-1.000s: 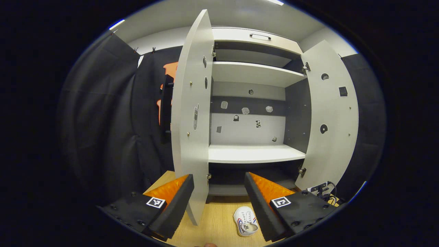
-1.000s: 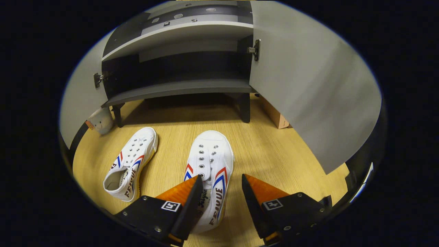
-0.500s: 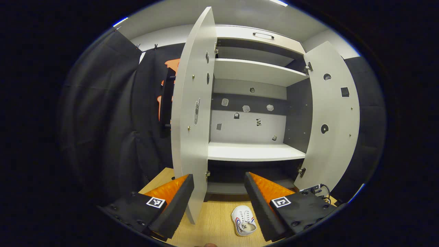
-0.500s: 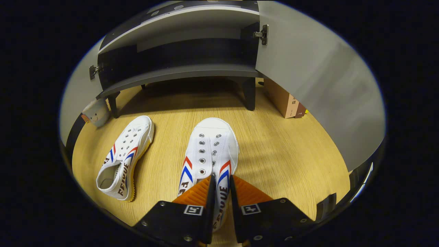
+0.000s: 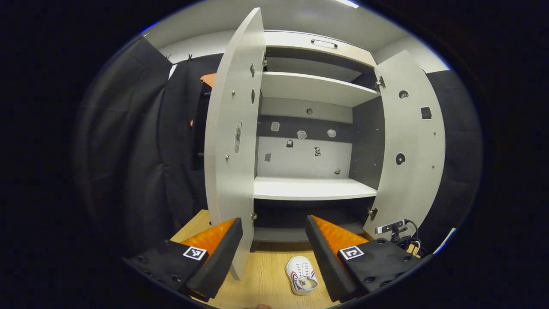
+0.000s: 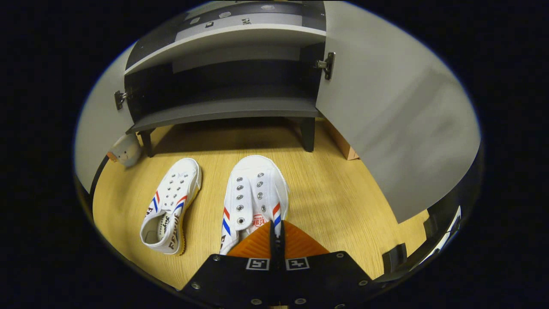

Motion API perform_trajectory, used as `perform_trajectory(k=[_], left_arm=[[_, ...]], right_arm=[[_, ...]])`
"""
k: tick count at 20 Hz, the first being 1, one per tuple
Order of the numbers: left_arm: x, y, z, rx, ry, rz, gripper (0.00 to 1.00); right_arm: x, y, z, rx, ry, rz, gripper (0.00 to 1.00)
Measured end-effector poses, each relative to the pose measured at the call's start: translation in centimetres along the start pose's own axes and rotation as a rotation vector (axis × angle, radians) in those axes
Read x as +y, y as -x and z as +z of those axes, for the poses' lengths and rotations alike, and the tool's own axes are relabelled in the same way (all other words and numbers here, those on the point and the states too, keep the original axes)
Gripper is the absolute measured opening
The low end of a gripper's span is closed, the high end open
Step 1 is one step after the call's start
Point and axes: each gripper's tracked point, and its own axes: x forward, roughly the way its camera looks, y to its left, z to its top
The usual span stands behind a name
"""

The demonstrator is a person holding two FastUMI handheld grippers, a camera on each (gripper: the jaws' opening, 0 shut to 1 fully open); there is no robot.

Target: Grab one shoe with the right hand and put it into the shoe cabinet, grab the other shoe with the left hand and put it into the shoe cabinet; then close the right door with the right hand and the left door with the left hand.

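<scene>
Nearest, at the bottom centre of the right gripper view, the right gripper has its jaws pressed almost together, pinching the rim at the heel opening of a white canvas shoe whose toe points up the frame. Being soft, light canvas, it will likely sag from a rim pinch, so that thin edge looks the sensible hold. Just left of it, apart, lies the second shoe on the wooden floor. Beyond, across the upper frame, the shoe cabinet stands with both doors swung wide. At the bottom of the left gripper view, the left gripper has its jaws spread wide, holding nothing.
</scene>
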Motion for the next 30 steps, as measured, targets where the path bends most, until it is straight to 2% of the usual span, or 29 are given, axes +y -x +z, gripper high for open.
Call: perform_trajectory(k=[5, 18, 19, 25, 30], left_arm=[[0.2, 0.1, -0.1, -0.006, 0.004, 0.007, 0.96], [1.5, -0.4, -0.7, 0.001, 0.0, 0.035, 0.96], [1.5, -0.4, -0.8, 0.005, 0.002, 0.034, 0.96], [1.2, -0.1, -1.0, 0.007, 0.004, 0.027, 0.96], [1.6, 0.1, -0.9, 0.009, -0.017, 0.033, 0.96]], right_arm=[[1.7, 4.5, 5.0, -0.058, -0.01, 0.042, 0.0], [4.8, 14.4, 24.6, -0.313, -0.037, 0.182, 0.0], [4.4, 16.0, 24.5, -0.329, -0.035, 0.181, 0.0], [4.3, 15.7, 31.9, -0.378, -0.034, 0.178, 0.0], [5.8, 10.4, 37.4, -0.357, -0.023, 0.162, 0.0]])
